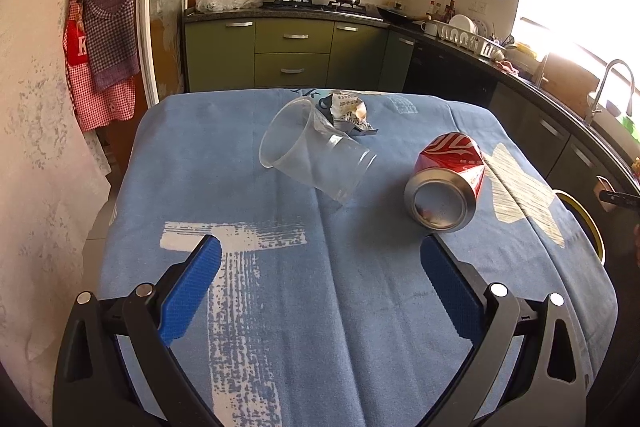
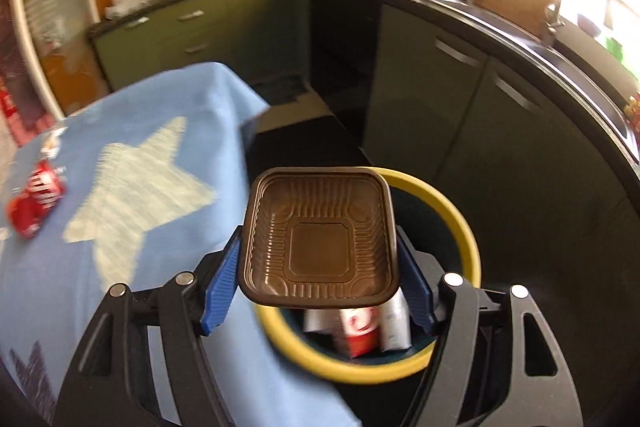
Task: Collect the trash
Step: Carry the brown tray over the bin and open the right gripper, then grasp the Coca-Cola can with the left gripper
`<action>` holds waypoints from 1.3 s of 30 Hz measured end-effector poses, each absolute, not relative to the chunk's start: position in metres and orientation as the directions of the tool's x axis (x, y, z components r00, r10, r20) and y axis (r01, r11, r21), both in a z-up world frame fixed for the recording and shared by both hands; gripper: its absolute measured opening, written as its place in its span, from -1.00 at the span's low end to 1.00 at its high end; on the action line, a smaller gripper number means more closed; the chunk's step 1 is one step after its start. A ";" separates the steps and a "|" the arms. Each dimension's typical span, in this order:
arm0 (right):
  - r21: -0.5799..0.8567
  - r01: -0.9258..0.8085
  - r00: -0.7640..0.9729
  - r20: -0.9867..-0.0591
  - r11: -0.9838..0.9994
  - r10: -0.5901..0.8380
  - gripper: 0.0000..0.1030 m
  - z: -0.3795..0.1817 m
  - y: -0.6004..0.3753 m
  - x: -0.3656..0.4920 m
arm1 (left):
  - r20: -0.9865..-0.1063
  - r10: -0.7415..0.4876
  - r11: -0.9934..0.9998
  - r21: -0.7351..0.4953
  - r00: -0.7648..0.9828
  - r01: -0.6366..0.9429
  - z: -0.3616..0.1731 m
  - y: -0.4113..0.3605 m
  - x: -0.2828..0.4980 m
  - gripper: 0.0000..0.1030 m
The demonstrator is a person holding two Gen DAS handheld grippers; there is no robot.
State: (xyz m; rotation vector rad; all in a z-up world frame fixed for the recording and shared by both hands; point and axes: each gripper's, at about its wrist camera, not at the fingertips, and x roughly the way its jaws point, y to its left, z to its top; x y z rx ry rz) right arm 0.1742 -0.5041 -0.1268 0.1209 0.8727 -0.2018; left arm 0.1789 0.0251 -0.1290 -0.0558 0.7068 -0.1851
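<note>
My left gripper (image 1: pixel 320 251) is open and empty above the blue tablecloth (image 1: pixel 280 307). Ahead of it a clear plastic cup (image 1: pixel 316 153) lies on its side, with a crumpled wrapper (image 1: pixel 348 115) behind it. A dented red soda can (image 1: pixel 446 181) lies to the right; it also shows in the right wrist view (image 2: pixel 36 201). My right gripper (image 2: pixel 320 259) is shut on a brown plastic tray (image 2: pixel 320 235), held over the yellow-rimmed trash bin (image 2: pixel 464 227). The bin holds a red-and-white carton (image 2: pixel 360 331).
Green kitchen cabinets (image 1: pixel 292 55) and a dark counter with a dish rack (image 1: pixel 468 35) and faucet (image 1: pixel 608 83) run behind and to the right. Aprons (image 1: pixel 104 27) hang at left. The bin's rim (image 1: pixel 588 223) sits off the table's right edge.
</note>
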 end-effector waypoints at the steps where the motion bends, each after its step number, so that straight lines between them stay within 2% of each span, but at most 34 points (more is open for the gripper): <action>1: 0.015 0.249 0.612 -0.777 0.968 -0.145 0.33 -0.134 -0.514 0.179 | -0.640 -0.192 0.981 -0.114 0.744 0.155 -0.129 0.024 0.179 0.91; 5: 0.054 0.367 0.598 -0.779 0.929 -0.191 0.35 -0.149 -0.540 0.184 | -0.638 -0.191 0.981 -0.098 0.746 0.167 -0.129 0.020 0.178 0.91; 7: 0.091 0.371 0.615 -0.770 0.924 -0.171 0.36 -0.149 -0.537 0.175 | -0.642 -0.191 0.980 -0.089 0.742 0.176 -0.129 0.017 0.179 0.91; 11: 0.069 0.349 0.631 -0.755 0.935 -0.179 0.46 -0.149 -0.517 0.154 | -0.657 -0.206 0.975 -0.074 0.726 0.210 -0.133 0.008 0.180 0.91; 14: 0.126 0.336 0.652 -0.746 0.933 -0.135 0.46 -0.148 -0.511 0.139 | -0.660 -0.222 0.967 -0.053 0.717 0.250 -0.134 -0.002 0.178 0.91; 17: 0.191 0.310 0.679 -0.730 0.931 -0.077 0.46 -0.146 -0.501 0.127 | -0.663 -0.305 0.940 -0.094 0.684 0.328 -0.132 -0.012 0.176 0.91; 20: 0.188 0.274 0.687 -0.725 0.943 -0.056 0.48 -0.145 -0.490 0.116 | -0.691 -0.360 0.911 -0.115 0.627 0.396 -0.125 -0.027 0.177 0.91; 27: 0.230 0.221 0.737 -0.676 0.948 -0.008 0.50 -0.140 -0.487 0.099 | -0.761 -0.425 0.792 -0.052 0.489 0.608 -0.085 -0.083 0.216 0.91; 30: 0.245 0.208 0.743 -0.670 0.947 0.010 0.50 -0.140 -0.487 0.096 | -0.795 -0.409 0.761 -0.027 0.448 0.648 -0.080 -0.103 0.241 0.91; 36: 0.262 0.205 0.756 -0.654 0.943 0.018 0.50 -0.137 -0.489 0.092 | -0.866 -0.394 0.736 -0.098 0.306 0.670 -0.092 -0.138 0.292 0.91; 39: 0.265 0.200 0.759 -0.651 0.943 0.022 0.51 -0.136 -0.488 0.093 | -0.893 -0.360 0.740 -0.096 0.271 0.666 -0.107 -0.148 0.308 0.91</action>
